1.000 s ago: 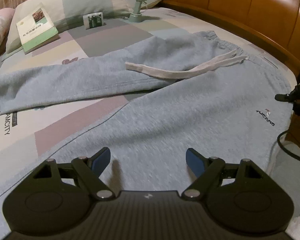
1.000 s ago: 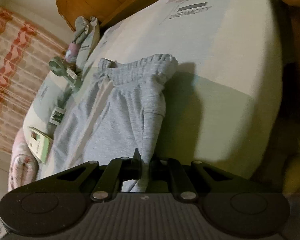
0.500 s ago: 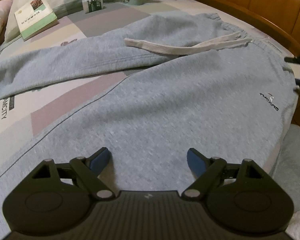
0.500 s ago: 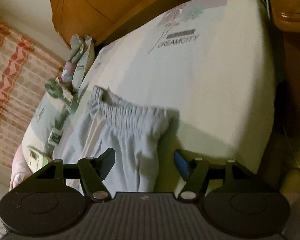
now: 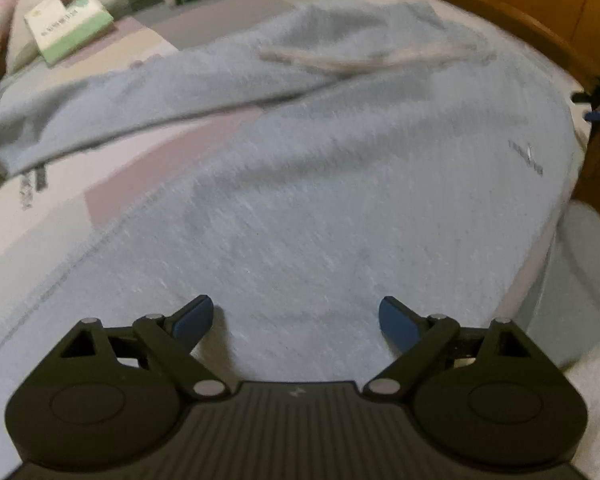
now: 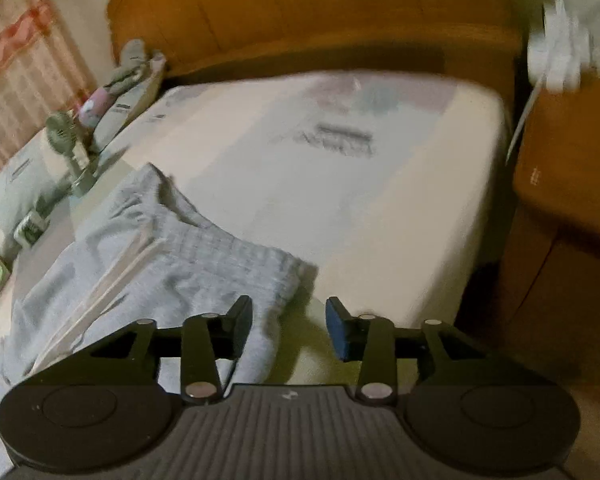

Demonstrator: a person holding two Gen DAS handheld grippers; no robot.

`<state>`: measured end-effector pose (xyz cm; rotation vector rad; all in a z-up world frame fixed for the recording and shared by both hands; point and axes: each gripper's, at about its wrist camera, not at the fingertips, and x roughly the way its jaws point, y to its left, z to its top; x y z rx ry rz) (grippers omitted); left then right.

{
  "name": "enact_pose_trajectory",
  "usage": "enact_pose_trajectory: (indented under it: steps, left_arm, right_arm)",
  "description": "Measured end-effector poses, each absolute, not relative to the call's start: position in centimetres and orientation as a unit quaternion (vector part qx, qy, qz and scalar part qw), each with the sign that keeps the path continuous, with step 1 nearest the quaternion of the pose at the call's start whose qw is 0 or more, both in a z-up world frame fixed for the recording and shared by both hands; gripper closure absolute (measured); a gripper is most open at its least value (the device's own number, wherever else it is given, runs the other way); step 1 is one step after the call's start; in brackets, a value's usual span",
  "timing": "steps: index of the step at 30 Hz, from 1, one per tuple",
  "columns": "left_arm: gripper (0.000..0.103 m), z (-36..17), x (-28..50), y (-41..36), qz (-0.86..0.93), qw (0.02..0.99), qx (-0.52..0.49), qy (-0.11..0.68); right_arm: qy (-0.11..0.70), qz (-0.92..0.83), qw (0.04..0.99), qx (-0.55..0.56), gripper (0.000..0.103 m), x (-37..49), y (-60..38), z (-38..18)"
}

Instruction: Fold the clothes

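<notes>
The grey sweatpants point(image 5: 340, 200) lie spread on the bed point(image 6: 380, 208), legs apart, ready for folding; the left tool point(image 5: 296, 320) and right tool point(image 6: 288, 320) both hover released, gripping nothing.

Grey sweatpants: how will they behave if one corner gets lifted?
The grey sweatpants look floppy: the waistband bunches in the right wrist view, so a lifted corner will likely drape. The drawstring lies loose and may dangle. The thick knit probably won't slip.

Motion blur left almost nothing legible. A small dark logo with lettering stood on the grey sweatpants point(image 5: 526, 158) near the waist, too smeared to read, and a dark printed word on the bedsheet point(image 6: 336, 140) was likewise unreadable. The book point(image 5: 68, 20) cover carried a line of unreadable print.
</notes>
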<state>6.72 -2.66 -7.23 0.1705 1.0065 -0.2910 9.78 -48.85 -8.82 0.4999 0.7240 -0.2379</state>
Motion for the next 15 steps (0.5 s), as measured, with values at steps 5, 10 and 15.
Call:
enact_pose_trajectory:
  steps: [5, 10, 15]
  left_arm:
    - [0.013, -5.5, 7.7, -3.2, -0.144, 0.882, 0.088, 0.439]
    - [0.013, -5.9, 7.4, -5.2, -0.137, 0.887, 0.157, 0.412]
    - [0.013, -5.5, 5.7, -5.1, -0.148, 0.889, 0.166, 0.400]
  right_arm:
    - [0.395, 0.022, 0.906, 0.151, 0.033, 9.9, -41.1, -6.5]
    - [0.444, 0.116, 0.889, -0.004, 0.033, 10.2, -30.9, -9.0]
    - [0.421, 0.195, 0.882, -0.086, 0.033, 8.1, -26.7, -9.1]
